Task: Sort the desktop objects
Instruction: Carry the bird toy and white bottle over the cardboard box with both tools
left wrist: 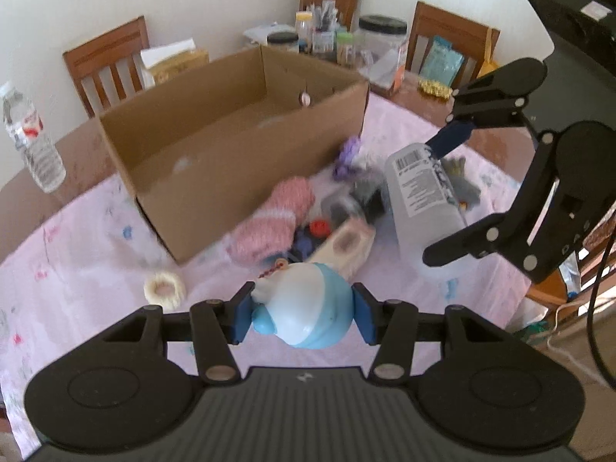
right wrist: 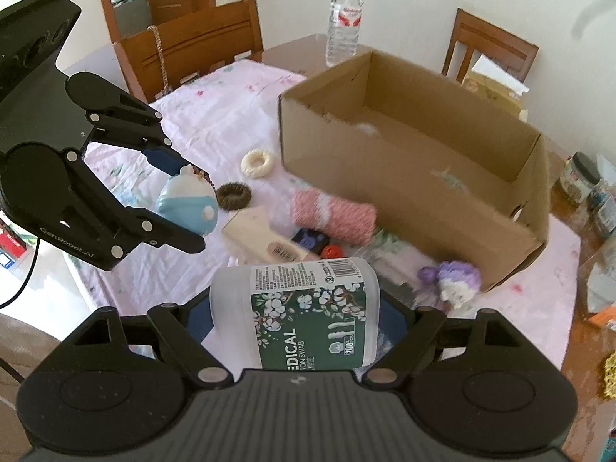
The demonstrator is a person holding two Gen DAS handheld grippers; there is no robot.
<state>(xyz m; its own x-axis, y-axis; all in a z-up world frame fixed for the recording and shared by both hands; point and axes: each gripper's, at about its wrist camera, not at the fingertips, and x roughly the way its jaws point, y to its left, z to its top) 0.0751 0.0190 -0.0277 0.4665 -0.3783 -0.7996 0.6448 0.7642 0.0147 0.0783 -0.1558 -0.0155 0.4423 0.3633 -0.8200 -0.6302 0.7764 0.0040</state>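
My left gripper [left wrist: 302, 317] is shut on a blue and white toy figure [left wrist: 308, 304], held above the pink tablecloth; it also shows in the right wrist view [right wrist: 188, 208]. My right gripper [right wrist: 296, 319] is shut on a cotton swab jar [right wrist: 304, 308] with a green label, seen in the left wrist view [left wrist: 423, 196] too. An open cardboard box [left wrist: 231, 131] stands behind the pile; it also shows in the right wrist view [right wrist: 415, 177]. On the cloth lie a pink knitted roll [right wrist: 333, 213], a cream ring [right wrist: 257, 162], a brown hair tie [right wrist: 233, 195], a purple knitted toy [right wrist: 456, 279] and a beige box [right wrist: 261, 238].
A water bottle [right wrist: 344, 19] stands on the bare table beyond the box. Jars and clutter [left wrist: 338, 38] crowd the far side. Wooden chairs [right wrist: 192, 46] surround the table. The table edge [right wrist: 569, 338] is near the right gripper.
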